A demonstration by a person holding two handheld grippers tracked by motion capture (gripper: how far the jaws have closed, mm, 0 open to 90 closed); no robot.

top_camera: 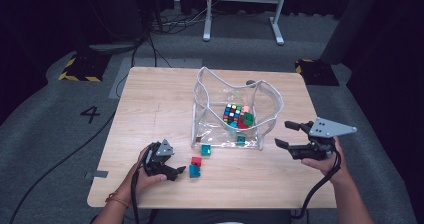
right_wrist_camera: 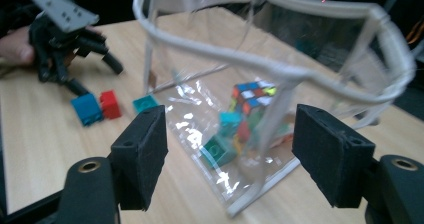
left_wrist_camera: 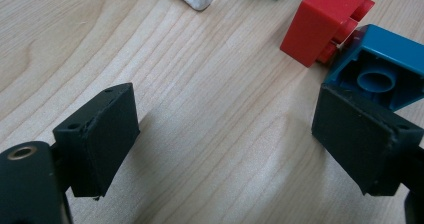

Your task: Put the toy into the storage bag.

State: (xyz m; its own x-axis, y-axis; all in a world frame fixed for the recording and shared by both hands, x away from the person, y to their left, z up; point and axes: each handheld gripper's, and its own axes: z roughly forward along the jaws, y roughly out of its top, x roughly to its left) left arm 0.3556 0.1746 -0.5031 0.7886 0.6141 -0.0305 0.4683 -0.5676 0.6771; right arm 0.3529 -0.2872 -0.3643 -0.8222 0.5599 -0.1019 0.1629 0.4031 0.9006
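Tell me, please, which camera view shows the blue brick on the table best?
The left gripper view: the blue brick is close up, its hollow underside visible, against the red brick. The high view shows it small beside the left tool; the right gripper view shows it small and soft.

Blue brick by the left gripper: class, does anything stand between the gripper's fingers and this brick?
Nothing visible does. The left gripper is open over bare table, and one of its fingers already sits at the blue brick. The red brick lies beyond, against the blue one.
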